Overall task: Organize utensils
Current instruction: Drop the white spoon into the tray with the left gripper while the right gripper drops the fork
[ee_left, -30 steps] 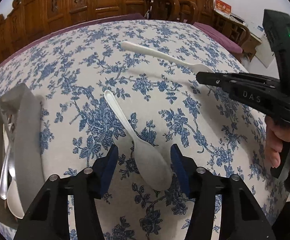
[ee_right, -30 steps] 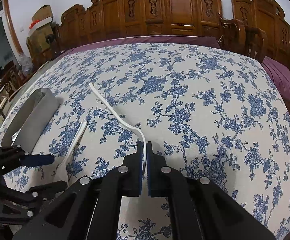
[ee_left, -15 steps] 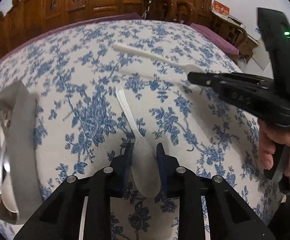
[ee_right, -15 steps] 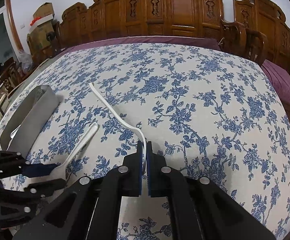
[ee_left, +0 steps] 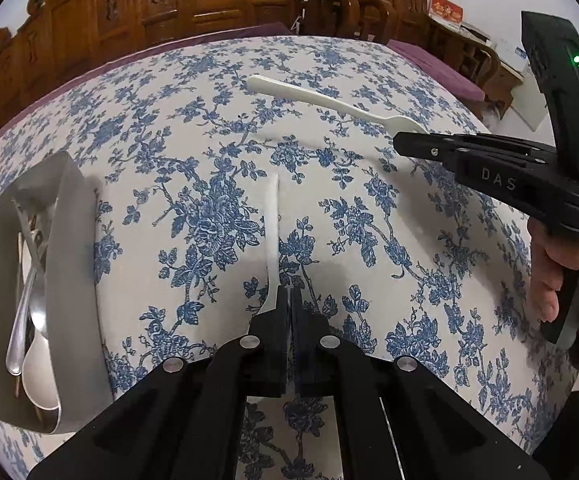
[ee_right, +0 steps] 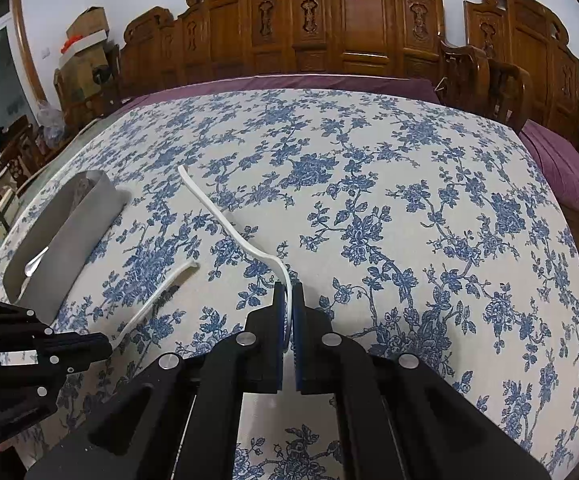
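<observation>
Left wrist view: the left gripper (ee_left: 289, 300) has just been closing and its jaws are now clamped on the bowel end of the white spoon (ee_left: 272, 224), w/ the handle running away toward the far side over the floral tablecloth (ee_left: 193, 152). The spoon sits edge-on between the pads, gripped at the very end. Risk: a thin, smooth plastic part held by one end can pivot or slip out on lift. The gray utensil tray (ee_left: 71, 248) lies at left, holding metal spoons (ee_left: 29, 316). Risk: a long handle may strike the tray wall on approach.

The right gripper (ee_left: 413, 146) shows at right, a hand (ee_left: 569, 280) on its grip, holding the white fork (ee_left: 321, 102) by the head.

Right wrist view: the right gripper (ee_right: 288, 300) is clamped on the fork (ee_right: 225, 220) head, handle pointing far-left. The left gripper (ee_right: 105, 346) and spoon (ee_right: 157, 292) are near-left, tray (ee_right: 85, 224) beyond. Risk: both handles point toward the same tray approx. together; simultaneous delivery could cross or knock them. Sequential placement seems safer.
</observation>
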`<state>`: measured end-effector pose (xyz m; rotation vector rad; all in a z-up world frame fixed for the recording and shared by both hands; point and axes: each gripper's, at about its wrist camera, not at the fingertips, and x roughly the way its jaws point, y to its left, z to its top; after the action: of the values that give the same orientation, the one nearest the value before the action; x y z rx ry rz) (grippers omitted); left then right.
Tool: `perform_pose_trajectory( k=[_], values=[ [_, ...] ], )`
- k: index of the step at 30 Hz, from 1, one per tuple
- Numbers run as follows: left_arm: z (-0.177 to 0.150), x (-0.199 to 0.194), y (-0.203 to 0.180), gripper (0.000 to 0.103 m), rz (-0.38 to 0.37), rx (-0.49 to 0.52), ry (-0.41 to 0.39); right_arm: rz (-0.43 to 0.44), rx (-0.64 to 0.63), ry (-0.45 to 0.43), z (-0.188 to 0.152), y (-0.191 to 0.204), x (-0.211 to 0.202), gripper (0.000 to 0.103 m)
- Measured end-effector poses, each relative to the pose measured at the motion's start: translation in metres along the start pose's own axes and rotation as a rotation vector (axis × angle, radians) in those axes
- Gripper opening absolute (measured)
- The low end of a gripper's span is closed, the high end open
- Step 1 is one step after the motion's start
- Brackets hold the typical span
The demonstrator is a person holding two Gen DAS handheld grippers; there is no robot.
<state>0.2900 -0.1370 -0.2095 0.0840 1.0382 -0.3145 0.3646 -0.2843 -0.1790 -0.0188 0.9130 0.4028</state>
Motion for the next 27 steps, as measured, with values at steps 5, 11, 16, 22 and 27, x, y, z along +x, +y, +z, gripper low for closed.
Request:
perform_pose_trajectory(
  k=[5,11,16,22,27],
  values=[
    [0.003,-0.017,0.005,0.001,0.017,0.003,-0.03,0.018,0.036,0.005,-0.002,0.001,0.0,0.004],
    [0.006,-0.04,0.02,0.001,0.036,-0.009,-0.066,0.034,0.059,0.02,-0.009,0.014,-0.003,0.004],
    [0.005,-0.058,0.037,0.001,0.049,-0.019,-0.088,0.037,0.045,0.018,-0.013,0.031,-0.009,0.004],
    [0.0,-0.078,0.062,0.001,0.062,-0.043,-0.115,0.039,0.026,0.016,-0.016,0.056,-0.017,0.004],
    [-0.005,-0.088,0.092,0.001,0.087,-0.077,-0.125,0.036,-0.013,0.016,-0.013,0.087,-0.018,0.004]
  ],
)
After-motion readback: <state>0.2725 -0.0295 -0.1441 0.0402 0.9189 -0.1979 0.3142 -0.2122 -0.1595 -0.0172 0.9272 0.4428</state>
